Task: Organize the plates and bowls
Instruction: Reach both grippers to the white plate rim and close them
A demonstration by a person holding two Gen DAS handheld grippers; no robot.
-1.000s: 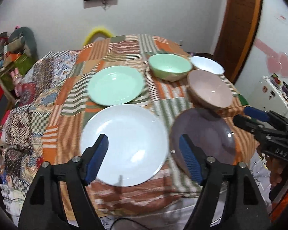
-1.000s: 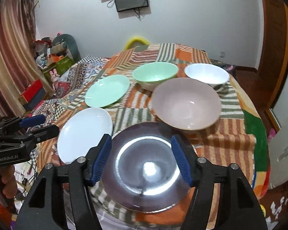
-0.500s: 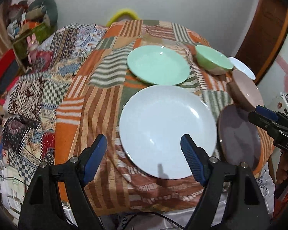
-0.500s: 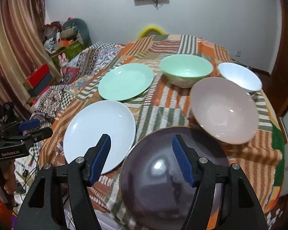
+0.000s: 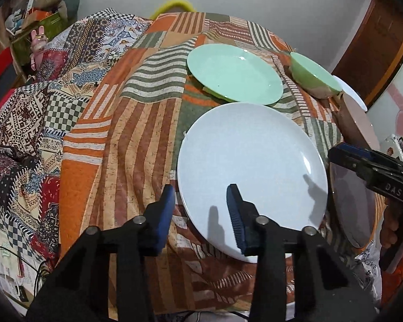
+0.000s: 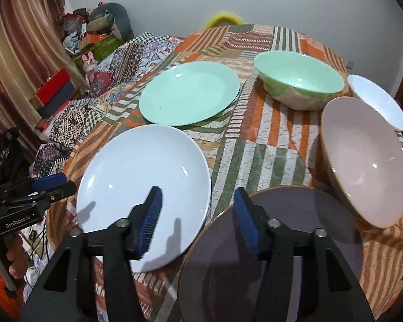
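A white plate (image 5: 251, 166) (image 6: 145, 177) lies at the table's near edge. My left gripper (image 5: 200, 209) is open, its jaws straddling the plate's left rim: one finger outside, one over the plate. My right gripper (image 6: 197, 222) is open and empty, over the gap between the white plate and a dark purple plate (image 6: 276, 255) (image 5: 353, 201). Behind them are a green plate (image 6: 189, 92) (image 5: 235, 73), a green bowl (image 6: 299, 80) (image 5: 313, 76), a pink bowl (image 6: 362, 158) (image 5: 358, 123) and a white bowl (image 6: 377, 102) (image 5: 350, 95).
The table wears a patchwork cloth (image 5: 126, 123) that hangs over its edges. Boxes and soft toys (image 6: 94, 35) crowd the floor to the left. A wooden door (image 5: 373, 43) stands at the right, and a white wall is behind the table.
My left gripper has moved left to the white plate's left rim and its jaws have narrowed. My right gripper has shifted left, off the purple plate's middle, and narrowed a little.
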